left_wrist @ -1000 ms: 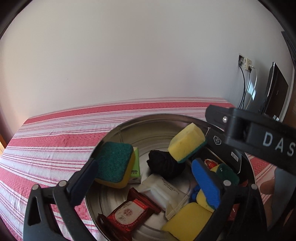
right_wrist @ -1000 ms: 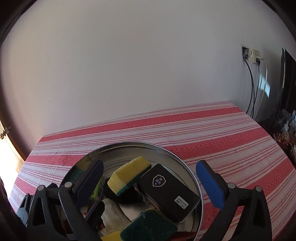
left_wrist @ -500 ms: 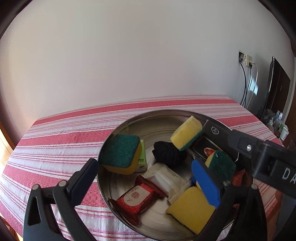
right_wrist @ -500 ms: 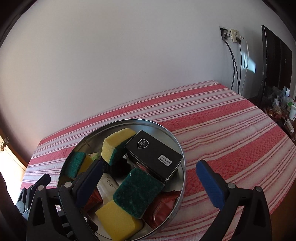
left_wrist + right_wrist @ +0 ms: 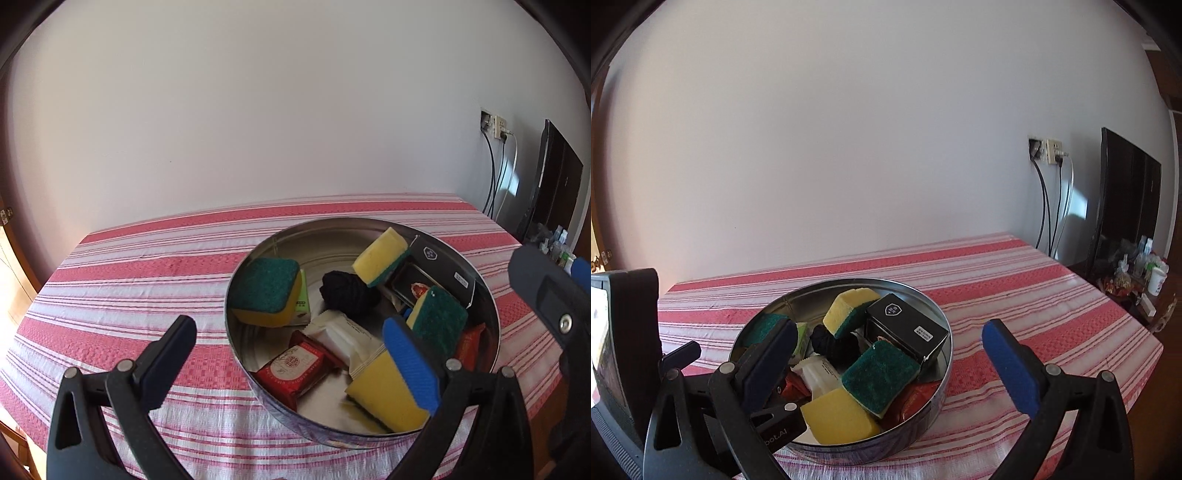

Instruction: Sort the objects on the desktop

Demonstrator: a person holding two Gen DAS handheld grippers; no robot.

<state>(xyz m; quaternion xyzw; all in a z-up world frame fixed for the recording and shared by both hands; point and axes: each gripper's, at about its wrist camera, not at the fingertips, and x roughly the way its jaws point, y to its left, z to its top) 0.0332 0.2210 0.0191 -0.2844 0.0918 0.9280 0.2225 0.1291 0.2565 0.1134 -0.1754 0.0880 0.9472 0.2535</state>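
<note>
The tin (image 5: pixel 236 354) is seen at 1 o'clock of the left gripper (image 5: pixel 291 354) and 11 o'clock of the right gripper (image 5: pixel 890 365), both spread wide and empty, the left judged nearer the red packet (image 5: pixel 293 369), whose long axis runs 8-to-2

The tin (image 5: pixel 493 325) is shiny metal, the sponges (image 5: pixel 264 291) have rough green tops, the tablecloth (image 5: pixel 147 266) is woven cloth.
</note>
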